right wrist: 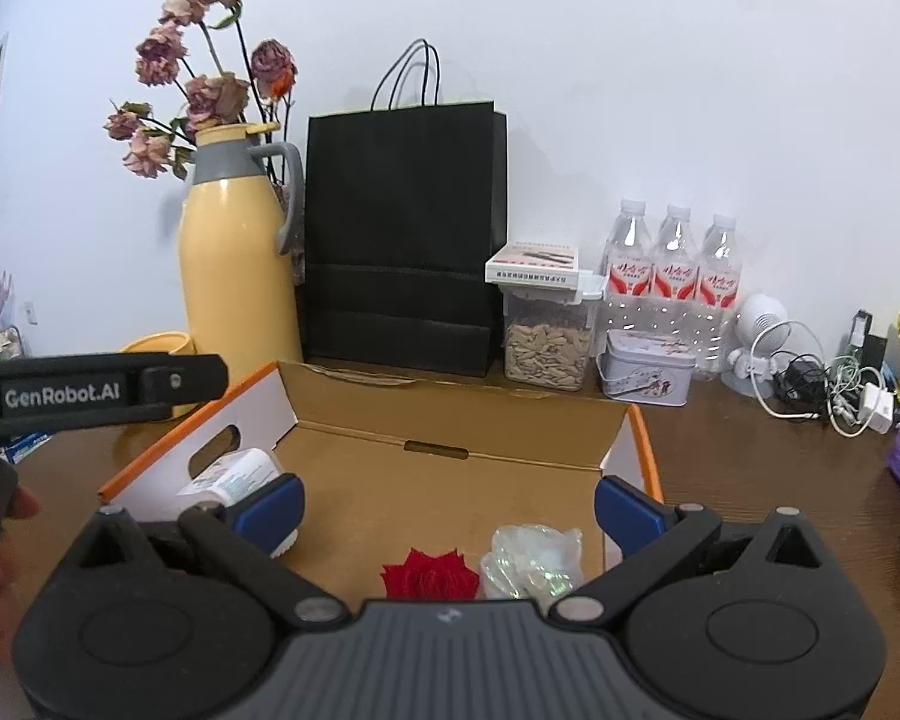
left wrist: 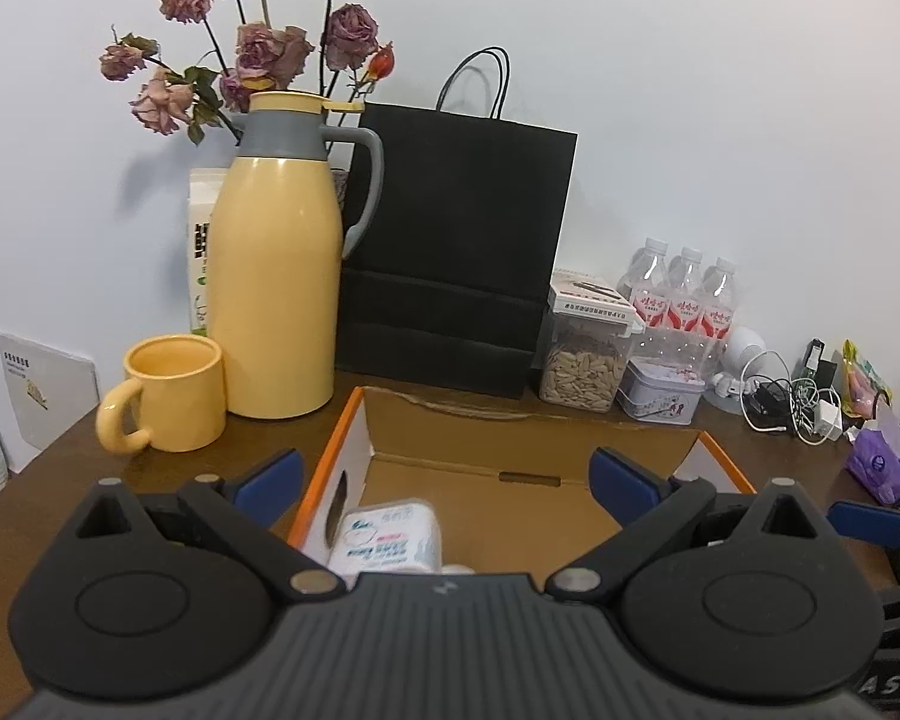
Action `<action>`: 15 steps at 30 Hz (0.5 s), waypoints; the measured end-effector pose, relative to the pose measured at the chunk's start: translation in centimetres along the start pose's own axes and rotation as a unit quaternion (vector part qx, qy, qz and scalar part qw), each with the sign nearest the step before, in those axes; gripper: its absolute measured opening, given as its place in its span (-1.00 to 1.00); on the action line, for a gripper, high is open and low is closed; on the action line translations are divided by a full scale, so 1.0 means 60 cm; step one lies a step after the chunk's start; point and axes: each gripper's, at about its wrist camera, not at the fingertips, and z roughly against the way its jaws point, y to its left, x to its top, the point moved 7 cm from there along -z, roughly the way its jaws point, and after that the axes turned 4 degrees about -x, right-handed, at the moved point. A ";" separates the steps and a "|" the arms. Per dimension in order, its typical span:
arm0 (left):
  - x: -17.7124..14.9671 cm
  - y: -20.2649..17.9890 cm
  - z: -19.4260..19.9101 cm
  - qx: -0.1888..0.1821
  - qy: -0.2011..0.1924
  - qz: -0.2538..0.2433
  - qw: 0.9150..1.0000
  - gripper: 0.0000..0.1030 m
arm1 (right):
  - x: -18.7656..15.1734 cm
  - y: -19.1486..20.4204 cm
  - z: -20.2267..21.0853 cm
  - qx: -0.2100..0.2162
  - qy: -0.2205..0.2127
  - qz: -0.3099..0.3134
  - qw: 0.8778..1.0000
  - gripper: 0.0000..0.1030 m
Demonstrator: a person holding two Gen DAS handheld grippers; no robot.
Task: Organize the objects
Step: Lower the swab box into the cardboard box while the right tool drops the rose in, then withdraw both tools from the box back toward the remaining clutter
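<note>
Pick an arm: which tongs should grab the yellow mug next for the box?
Left, probably. The yellow mug sits just ahead-left of the open left tongs; from the right tongs, also open and empty, it is mostly hidden across the cardboard box.

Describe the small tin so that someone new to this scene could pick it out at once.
Start at the tall black paper bag against the wall. To its right stands a clear seed jar; the tin sits right of that, before the water bottles. It alone is low, pale metal, lidded.

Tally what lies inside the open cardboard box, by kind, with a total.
White packet: 1
Red rose head: 1
Clear crinkled wrapper: 1
Total: 3 visible; the grippers hide the box's near end.
</note>
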 end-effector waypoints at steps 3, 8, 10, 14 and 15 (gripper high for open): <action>-0.010 0.007 0.019 -0.004 0.013 0.002 1.000 1.00 | -0.008 -0.003 0.027 0.001 -0.003 0.004 1.000 1.00; -0.026 0.025 0.056 -0.001 0.026 0.004 1.000 1.00 | -0.033 -0.011 0.073 0.002 -0.001 0.024 1.000 1.00; -0.032 0.034 0.073 0.001 0.027 0.005 1.000 1.00 | -0.046 -0.015 0.091 0.001 0.001 0.027 1.000 1.00; -0.044 0.050 0.104 0.009 0.029 -0.002 1.000 1.00 | -0.072 -0.026 0.126 0.001 0.006 0.036 0.999 1.00; -0.047 0.054 0.112 0.011 0.030 -0.003 0.999 1.00 | -0.078 -0.028 0.133 -0.001 0.007 0.038 0.999 1.00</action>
